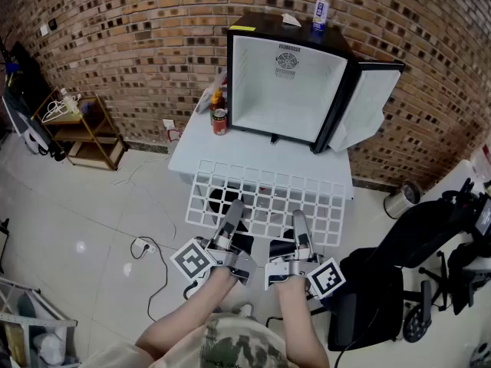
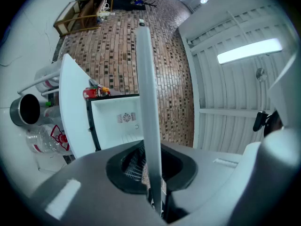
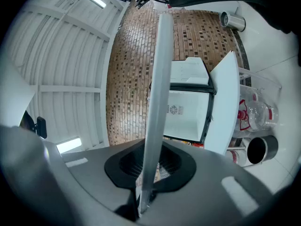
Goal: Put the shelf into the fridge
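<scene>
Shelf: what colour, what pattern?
The shelf is a white wire grid of open squares, clearest in the head view.

Bright even light, heavy fisheye edges, foreground perhaps blurred

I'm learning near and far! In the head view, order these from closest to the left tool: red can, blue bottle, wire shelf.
1. Wire shelf: held in the left tool.
2. Red can: on the table, left of the fridge.
3. Blue bottle: on top of the fridge, farthest back.
</scene>
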### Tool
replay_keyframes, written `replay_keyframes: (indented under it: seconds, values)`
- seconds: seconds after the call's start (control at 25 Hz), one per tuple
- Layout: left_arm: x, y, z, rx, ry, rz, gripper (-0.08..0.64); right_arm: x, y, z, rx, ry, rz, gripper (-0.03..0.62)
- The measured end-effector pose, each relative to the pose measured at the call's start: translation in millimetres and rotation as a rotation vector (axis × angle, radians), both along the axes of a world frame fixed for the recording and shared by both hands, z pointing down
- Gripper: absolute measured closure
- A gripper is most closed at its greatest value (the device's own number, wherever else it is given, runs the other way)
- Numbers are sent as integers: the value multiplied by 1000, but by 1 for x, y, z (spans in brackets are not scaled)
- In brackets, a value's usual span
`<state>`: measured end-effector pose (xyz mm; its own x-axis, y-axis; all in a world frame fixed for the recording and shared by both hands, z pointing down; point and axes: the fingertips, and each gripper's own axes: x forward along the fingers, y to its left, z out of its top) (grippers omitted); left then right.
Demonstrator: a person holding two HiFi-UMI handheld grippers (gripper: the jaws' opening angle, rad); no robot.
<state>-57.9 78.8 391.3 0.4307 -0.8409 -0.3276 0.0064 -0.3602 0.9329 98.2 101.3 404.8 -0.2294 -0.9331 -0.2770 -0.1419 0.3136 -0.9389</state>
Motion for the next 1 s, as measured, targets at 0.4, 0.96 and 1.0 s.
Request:
replay_keyframes:
  seconds: [0.4,0.96,1.0]
  values:
    - [20,-6,-3,14,-10,-12,548,20,-6,-3,4,1,-16,558]
    - [31,-69,4,4,10,-3,549,30,-68,2,1,13,-27,558]
    - [32,-76,4,7,11,-2,549,31,-74,3,2,15,-27,558]
